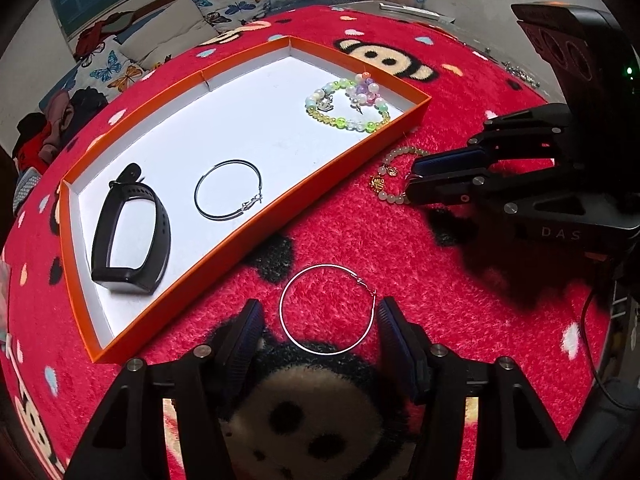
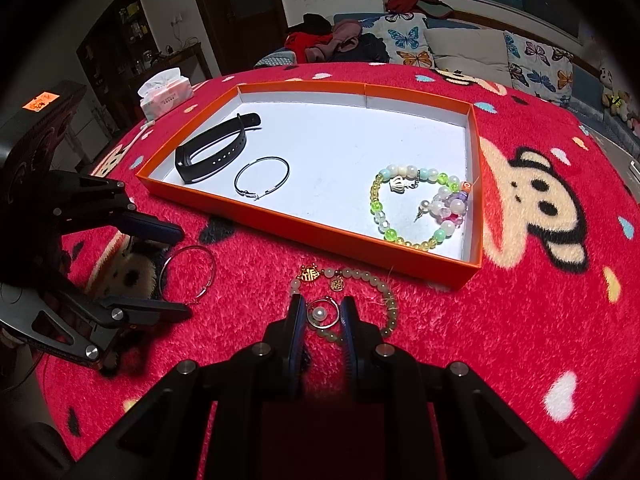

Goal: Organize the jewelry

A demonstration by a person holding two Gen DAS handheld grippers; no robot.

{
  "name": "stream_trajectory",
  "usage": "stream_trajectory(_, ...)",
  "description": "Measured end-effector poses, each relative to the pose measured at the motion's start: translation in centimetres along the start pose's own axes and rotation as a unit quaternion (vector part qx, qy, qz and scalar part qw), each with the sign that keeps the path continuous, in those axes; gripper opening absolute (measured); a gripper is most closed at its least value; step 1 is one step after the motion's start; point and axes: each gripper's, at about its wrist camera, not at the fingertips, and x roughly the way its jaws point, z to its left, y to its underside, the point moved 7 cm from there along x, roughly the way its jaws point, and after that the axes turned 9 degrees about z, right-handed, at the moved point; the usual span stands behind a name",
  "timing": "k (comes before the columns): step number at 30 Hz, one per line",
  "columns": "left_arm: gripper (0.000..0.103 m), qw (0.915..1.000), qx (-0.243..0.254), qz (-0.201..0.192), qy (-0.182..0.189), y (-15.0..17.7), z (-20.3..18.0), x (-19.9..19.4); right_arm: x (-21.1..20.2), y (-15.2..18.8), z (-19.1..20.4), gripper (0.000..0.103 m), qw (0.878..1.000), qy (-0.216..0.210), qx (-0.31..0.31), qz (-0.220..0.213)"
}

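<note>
An orange tray [image 1: 248,232] [image 2: 304,222] with a white floor holds a black watch band [image 1: 128,236] [image 2: 212,154], a dark hoop earring [image 1: 228,190] [image 2: 262,178] and a colourful bead bracelet [image 1: 348,104] [image 2: 416,208]. My left gripper [image 1: 320,316] [image 2: 182,270] is open, its fingers on either side of a silver hoop earring [image 1: 326,308] [image 2: 188,274] lying on the red rug. My right gripper [image 2: 322,314] [image 1: 414,184] is closed on a small pearl ring [image 2: 322,314], over a pale jade bead bracelet [image 2: 360,284] [image 1: 386,176] with gold charms.
A red cartoon-monkey rug [image 2: 520,320] covers the table. A tissue pack [image 2: 164,90] lies beyond the tray's far left corner. A sofa with butterfly cushions [image 2: 460,48] stands behind the table.
</note>
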Motion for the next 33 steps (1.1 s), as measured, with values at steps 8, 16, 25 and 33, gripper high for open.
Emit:
stream_trajectory(8,0.046,0.9999,-0.011,-0.009,0.001,0.4,0.5,-0.5,-0.5,-0.2,0.0,0.020,1.000,0.001,0.000,-0.005)
stream_trajectory(16,0.035,0.9991,-0.033,-0.001,0.025,0.7,1.1,-0.8,-0.8,-0.3,0.1,0.020,1.000,0.001,-0.001,-0.009)
stream_trajectory(25,0.062,0.9975,-0.063,0.004,0.031,0.1,1.9,-1.6,-1.0,-0.5,0.1,0.020,1.000,0.001,-0.002,-0.015)
stream_trajectory(33,0.063,0.9897,-0.141,0.026,0.008,-1.2,1.6,-0.3,-1.1,-0.4,-0.1,0.020,1.000,-0.008,-0.002,-0.020)
